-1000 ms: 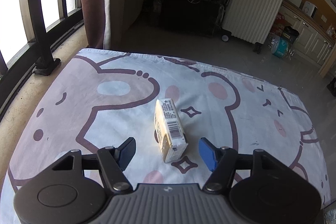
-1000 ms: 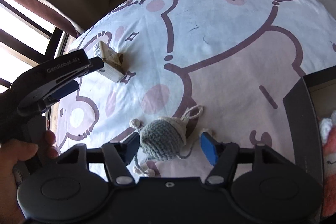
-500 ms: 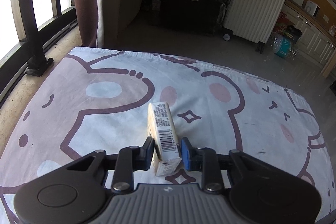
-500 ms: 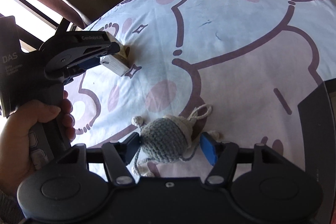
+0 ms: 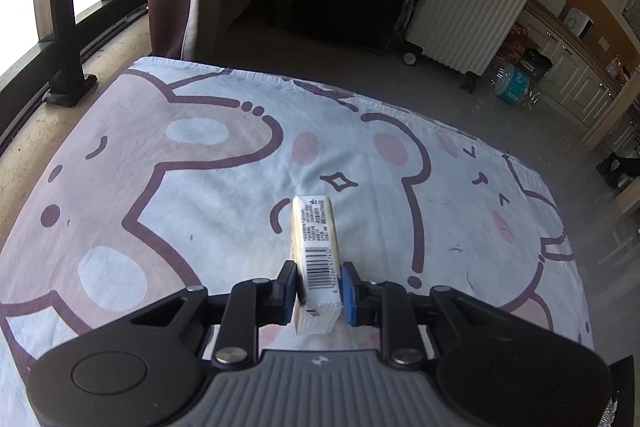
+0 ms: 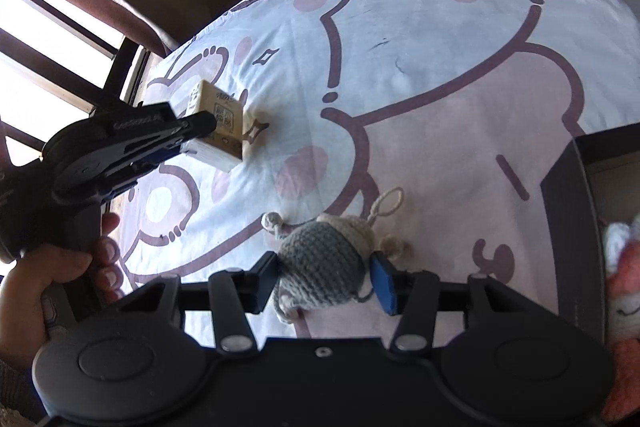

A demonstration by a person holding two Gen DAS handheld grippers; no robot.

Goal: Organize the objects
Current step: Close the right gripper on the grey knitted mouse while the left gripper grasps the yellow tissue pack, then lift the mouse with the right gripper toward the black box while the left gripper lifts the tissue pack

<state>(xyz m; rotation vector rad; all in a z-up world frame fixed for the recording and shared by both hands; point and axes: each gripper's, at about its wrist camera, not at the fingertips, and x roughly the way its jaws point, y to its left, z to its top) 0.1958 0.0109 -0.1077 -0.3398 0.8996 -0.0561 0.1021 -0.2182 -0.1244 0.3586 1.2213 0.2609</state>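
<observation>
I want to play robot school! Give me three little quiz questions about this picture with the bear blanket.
1. True or false: the left gripper is shut on the small carton.
2. Which thing sits between the fingers of the right gripper? A) a spoon B) the grey knitted toy C) a cup
3. Fill in the blank: both things are over the ______ with cartoon bears on it.

Key:
1. True. Both blue pads press the carton's sides.
2. B. The pads sit at the toy's sides; whether they squeeze it yet cannot be told.
3. Blanket.
</observation>
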